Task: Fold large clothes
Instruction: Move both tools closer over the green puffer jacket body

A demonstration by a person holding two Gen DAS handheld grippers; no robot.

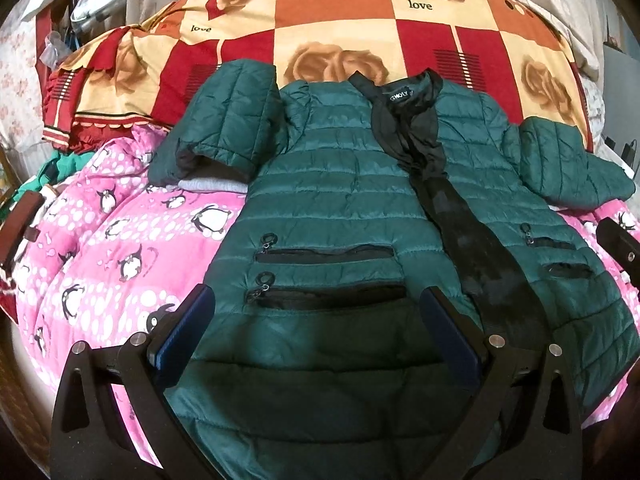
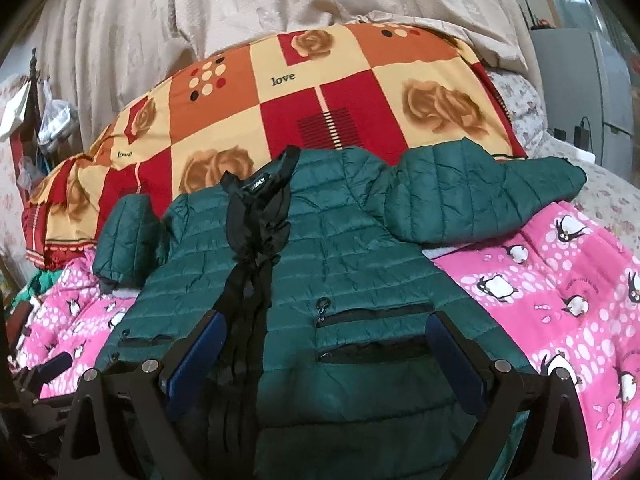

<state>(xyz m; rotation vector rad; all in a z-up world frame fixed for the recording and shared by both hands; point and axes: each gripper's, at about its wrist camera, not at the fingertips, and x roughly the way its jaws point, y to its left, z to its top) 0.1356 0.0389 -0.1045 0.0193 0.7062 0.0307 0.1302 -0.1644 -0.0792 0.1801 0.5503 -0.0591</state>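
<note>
Jacket (image 1: 328, 184) on penguin blanket (image 1: 120, 240)

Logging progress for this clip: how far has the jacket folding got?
Done: the green puffer jacket lies spread front-up on the penguin blanket. In hand: nothing; left tongs and right tongs hover open over its hem. Left: both sleeves lie out sideways, and the body is unfolded.

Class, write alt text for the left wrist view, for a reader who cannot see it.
A dark green quilted jacket lies front-up and unzipped on a pink penguin-print blanket, one sleeve bent inward. The open left tongs hover over its hem, holding nothing. Behind lies a red and orange rose-patterned quilt.
</note>
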